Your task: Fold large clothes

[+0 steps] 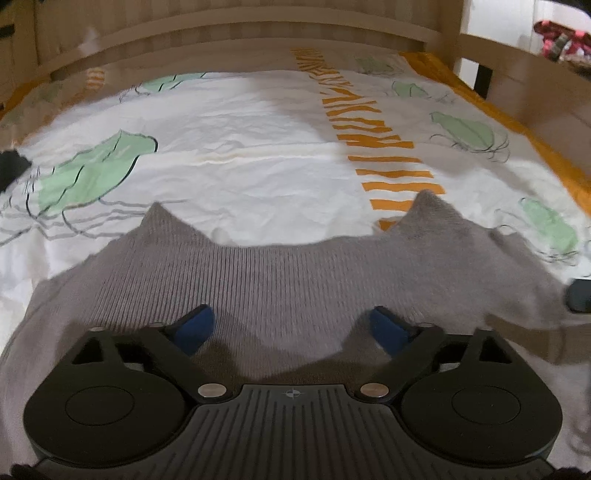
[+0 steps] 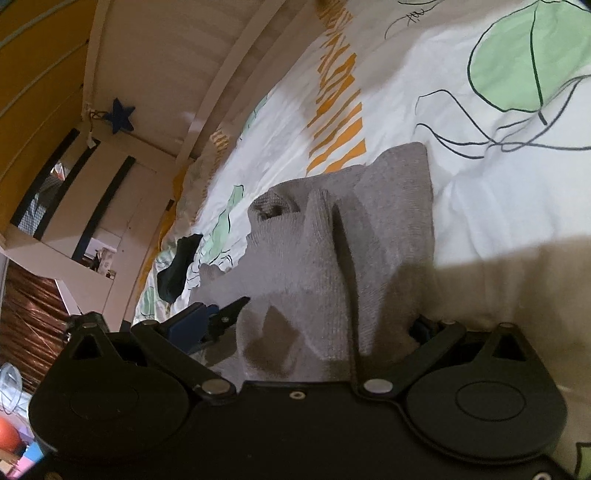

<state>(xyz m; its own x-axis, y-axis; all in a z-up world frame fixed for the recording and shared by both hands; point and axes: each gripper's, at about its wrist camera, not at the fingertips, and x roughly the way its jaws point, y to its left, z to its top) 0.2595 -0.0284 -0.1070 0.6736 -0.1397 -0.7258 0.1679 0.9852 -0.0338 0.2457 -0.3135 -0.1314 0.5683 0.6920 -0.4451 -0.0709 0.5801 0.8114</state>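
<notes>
The grey sweater (image 1: 280, 280) lay on the bed sheet (image 1: 229, 173), partly folded. The left gripper (image 1: 291, 328) hovered wide open over it, holding nothing. The right gripper (image 2: 321, 325) stood wide around bunched cloth, probably ready to lift a fold.

A bed sheet (image 1: 258, 166), white with green jellyfish and orange stripes, covers the bed. Beyond it stands a pale wooden bed rail (image 1: 258, 33). Left of the sheet, a blue star (image 2: 120, 115) hangs near a white cabinet (image 2: 96, 206).
</notes>
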